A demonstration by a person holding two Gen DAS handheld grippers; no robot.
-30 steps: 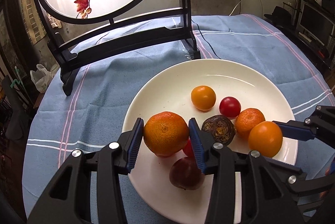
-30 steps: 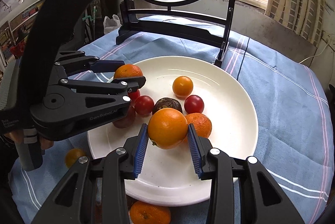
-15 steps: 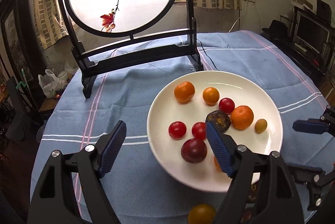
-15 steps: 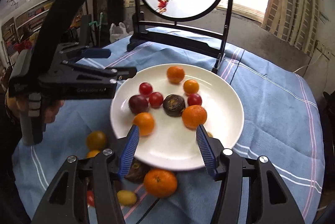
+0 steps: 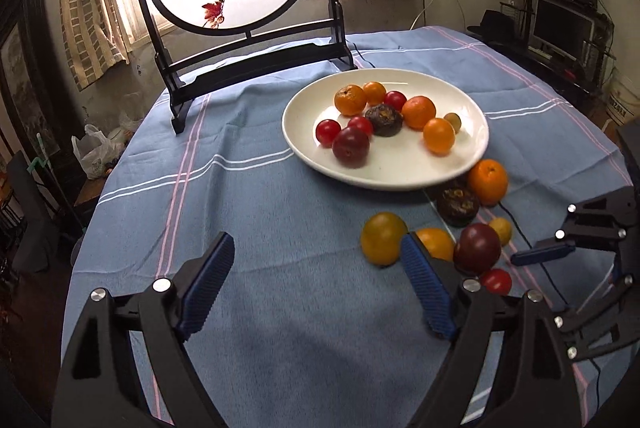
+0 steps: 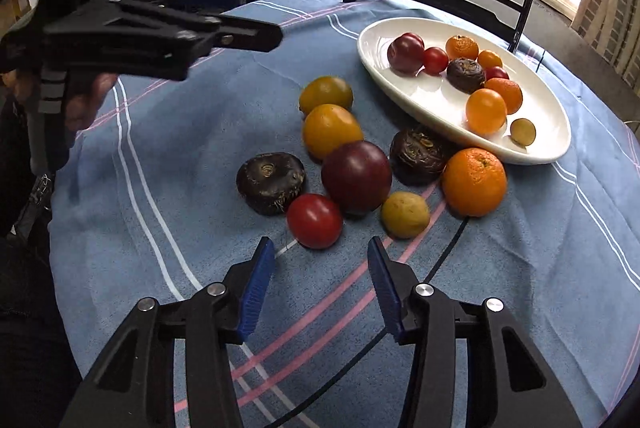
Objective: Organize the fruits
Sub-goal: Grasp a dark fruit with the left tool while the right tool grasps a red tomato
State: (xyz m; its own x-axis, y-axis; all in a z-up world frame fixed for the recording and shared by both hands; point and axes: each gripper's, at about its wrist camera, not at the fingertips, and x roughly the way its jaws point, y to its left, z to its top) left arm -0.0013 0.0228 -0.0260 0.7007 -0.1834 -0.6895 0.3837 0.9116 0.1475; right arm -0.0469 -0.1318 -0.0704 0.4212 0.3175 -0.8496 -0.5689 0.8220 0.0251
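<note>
A white plate (image 5: 472, 152) (image 6: 544, 116) on the blue tablecloth holds several fruits: mandarins, red tomatoes, a plum, a dark water chestnut. More fruit lies loose on the cloth in front of it: a red tomato (image 6: 315, 220), a plum (image 6: 356, 176), two yellow-orange tomatoes, two dark chestnuts, a mandarin (image 6: 474, 181), a small yellow fruit. My left gripper (image 5: 316, 276) is open and empty over bare cloth, left of the loose pile. My right gripper (image 6: 320, 280) is open and empty, just short of the red tomato.
A round painted screen on a black stand (image 5: 256, 64) stands at the back of the table (image 5: 280, 228). A black cable (image 6: 440, 256) runs across the cloth. The left gripper's body (image 6: 160, 36) hangs over the table's left side in the right wrist view.
Both grippers let go of their oranges on the plate, opened wide and pulled back from it. The loose fruit pile on the cloth has come into view.
</note>
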